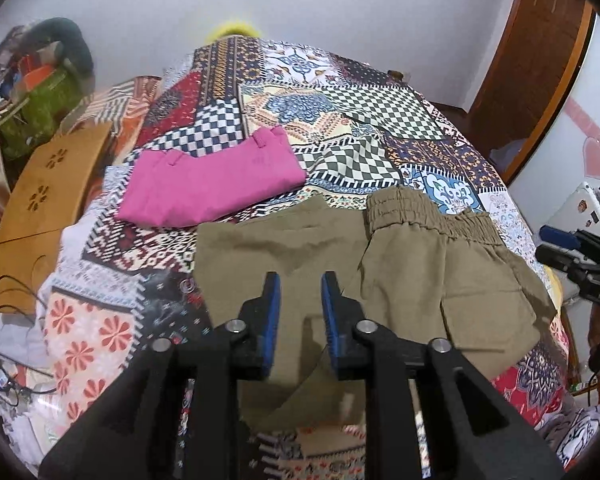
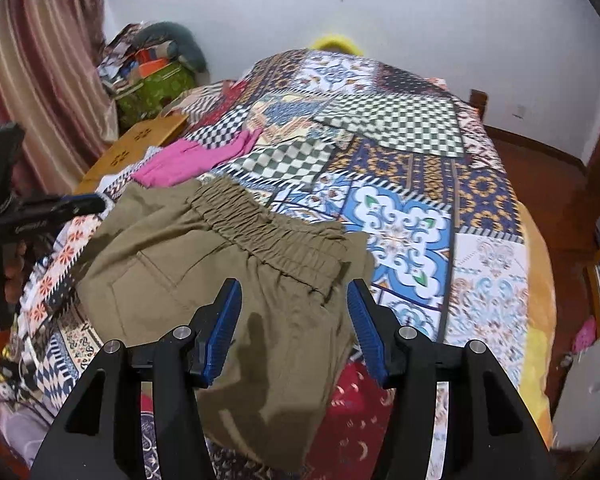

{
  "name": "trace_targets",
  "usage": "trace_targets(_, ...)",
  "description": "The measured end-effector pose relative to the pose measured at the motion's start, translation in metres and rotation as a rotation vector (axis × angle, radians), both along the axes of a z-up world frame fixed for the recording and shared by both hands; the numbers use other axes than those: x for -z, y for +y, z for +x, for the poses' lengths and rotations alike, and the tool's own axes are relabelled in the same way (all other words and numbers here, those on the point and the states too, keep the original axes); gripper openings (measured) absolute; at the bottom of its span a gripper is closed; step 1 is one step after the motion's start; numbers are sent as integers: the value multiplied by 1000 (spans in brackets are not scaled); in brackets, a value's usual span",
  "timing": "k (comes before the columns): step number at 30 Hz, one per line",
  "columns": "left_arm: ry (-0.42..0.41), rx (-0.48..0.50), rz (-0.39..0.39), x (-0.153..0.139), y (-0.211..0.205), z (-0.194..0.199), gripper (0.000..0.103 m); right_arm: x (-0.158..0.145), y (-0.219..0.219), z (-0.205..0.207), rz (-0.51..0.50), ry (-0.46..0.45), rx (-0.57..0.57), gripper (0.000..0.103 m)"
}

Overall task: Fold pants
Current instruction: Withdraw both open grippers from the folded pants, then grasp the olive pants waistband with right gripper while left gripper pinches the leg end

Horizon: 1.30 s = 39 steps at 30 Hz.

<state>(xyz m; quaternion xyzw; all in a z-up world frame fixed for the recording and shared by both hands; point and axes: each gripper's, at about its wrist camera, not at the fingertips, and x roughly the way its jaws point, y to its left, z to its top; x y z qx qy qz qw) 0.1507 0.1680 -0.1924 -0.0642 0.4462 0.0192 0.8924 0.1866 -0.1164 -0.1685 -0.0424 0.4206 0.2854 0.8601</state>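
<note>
While both grippers' fingers stand apart, empty | khaki pants (image 2: 228,280): matte woven, ruched elastic waistband | patchwork bedspread (image 2: 412,168)

Left wrist view: close above bed (image 1: 340,120), angled down toward far wall (image 1: 340,0). Right wrist view: same, from further right. Shared: khaki pants (image 1: 420,280), pink garment (image 1: 212,184), patchwork quilt.

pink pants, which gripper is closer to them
Left. The left gripper hangs over the left part of the khaki pants, which lie just in front of the folded pink pants. The right gripper is over the khaki waistband side, farther away.
</note>
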Motion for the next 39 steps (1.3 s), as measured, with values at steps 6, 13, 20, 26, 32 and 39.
trace_targets(6, -40, -36, 12, 0, 4, -25, 52, -2, -8, -11, -28, -20, 36, 53)
trace_targets(13, -24, -77, -41, 13, 18, -39, 55, 9, -16, -17, 58, 33, 65, 69)
trace_targets(20, 35, -95, -74, 35, 30, -36, 55, 26, -17, -14, 28, 86, 94, 70)
trace_targets(26, 92, -95, -90, 55, 36, -23, 55, 47, -14, -2, -6, 178, 88, 70)
trace_targets(32, 138, -63, -117, 69, 33, -6, 55, 58, -21, 13, 80, 274, 94, 70)
trace_targets(39, 157, -37, -191, 78, 32, 11, 55, 76, -22, 28, 170, 362, 76, 72)
